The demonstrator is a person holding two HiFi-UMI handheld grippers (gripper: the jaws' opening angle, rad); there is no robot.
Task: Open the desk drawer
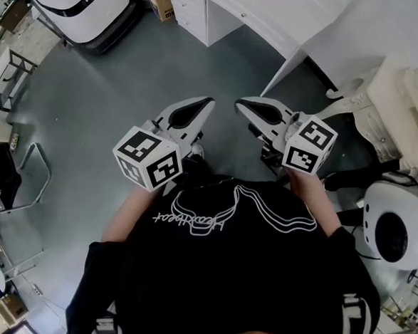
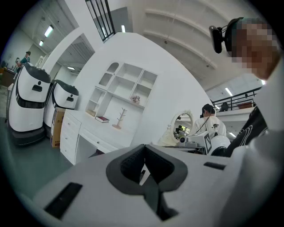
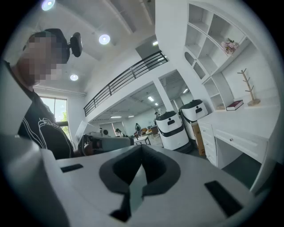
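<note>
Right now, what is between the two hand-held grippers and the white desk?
Only grey floor, with nothing on it, lies between the left hand-held gripper, the right hand-held gripper and the desk. The head view shows it.

The white desk drawer [image 3: 243, 143] is seen shut, flush beneath the desktop [image 3: 248, 116], small knob outward, well ahead of the left gripper [image 1: 205, 104] and right gripper [image 1: 242, 105].
</note>
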